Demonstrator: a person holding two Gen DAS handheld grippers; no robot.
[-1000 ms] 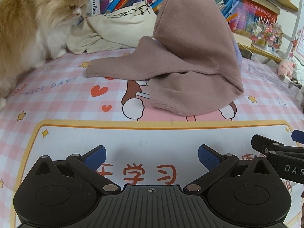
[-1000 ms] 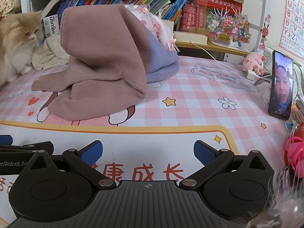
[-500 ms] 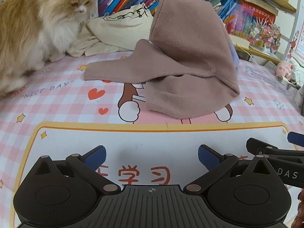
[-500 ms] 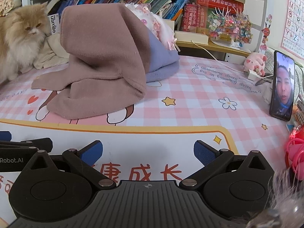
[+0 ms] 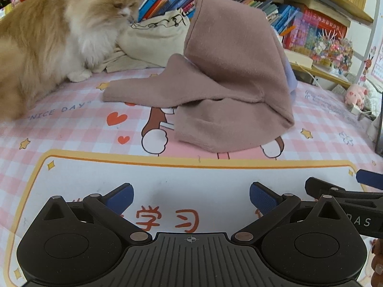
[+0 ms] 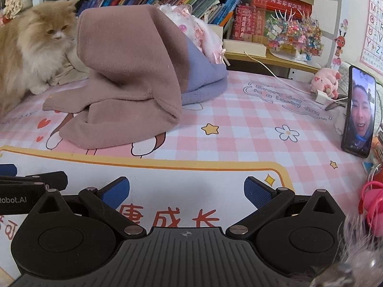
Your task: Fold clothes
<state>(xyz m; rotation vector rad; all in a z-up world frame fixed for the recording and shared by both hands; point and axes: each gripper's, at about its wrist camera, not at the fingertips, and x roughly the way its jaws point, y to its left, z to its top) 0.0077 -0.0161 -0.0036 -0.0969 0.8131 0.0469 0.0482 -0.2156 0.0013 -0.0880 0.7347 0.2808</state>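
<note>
Your left gripper (image 5: 190,195) and right gripper (image 6: 186,190) stayed spread, holding nothing; only the cat (image 5: 59,35) shifted nearer the garment (image 5: 227,91) (unfolded, untouched).

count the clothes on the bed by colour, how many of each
brown: 1, the brown garment draped in a heap
purple: 1, the purple garment under it
cream: 1, the cream garment by the cat
total: 3

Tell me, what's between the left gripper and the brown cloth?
Nothing but bare mat. In the left wrist view, the open left gripper hovers apart from the brown cloth, with only the printed mat between them.
</note>
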